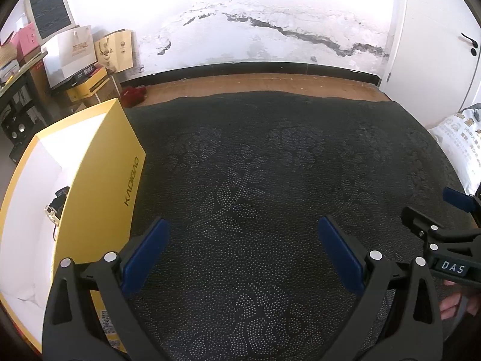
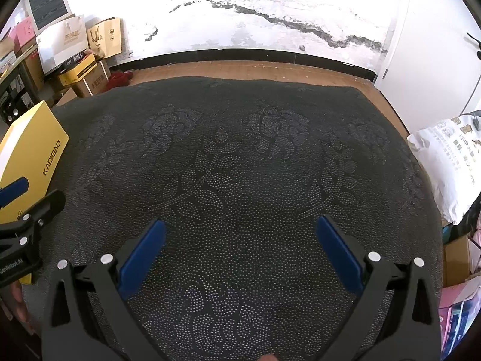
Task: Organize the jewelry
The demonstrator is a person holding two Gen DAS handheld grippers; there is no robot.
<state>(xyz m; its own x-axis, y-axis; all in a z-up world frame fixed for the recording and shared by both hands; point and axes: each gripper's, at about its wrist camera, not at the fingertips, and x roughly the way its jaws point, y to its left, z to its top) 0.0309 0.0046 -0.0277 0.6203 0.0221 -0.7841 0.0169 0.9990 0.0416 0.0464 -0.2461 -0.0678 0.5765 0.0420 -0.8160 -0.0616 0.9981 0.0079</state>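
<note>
- Jewelry (image 1: 55, 210): one small piece, pale links with a dark part, lies on the white floor inside the yellow box (image 1: 102, 180), against its right inner wall. Exact type cannot be told; it is small and partly hidden by the wall.
- Yellow box stands open at the left edge of the dark patterned cloth (image 1: 255, 165), lettered side facing the cloth. No other jewelry shows on the cloth in either view.
- Judgement: sorting looks near its end or between items, since the cloth ahead of both tools is bare.
- Advice for the step in hand: any further piece should be lowered over the box wall and let go close to the white floor, clear of the piece already there, to avoid tangling. The box is light card; a knock on its wall could shift it.
- Left gripper (image 1: 243, 249): fingers spread wide, holding nothing, hovering low over the cloth just right of the box, pointing toward the far wall.
- Right gripper (image 2: 240, 249): fingers likewise spread wide and empty, above the middle of the cloth, level with the left one and near it on its right side.
</note>
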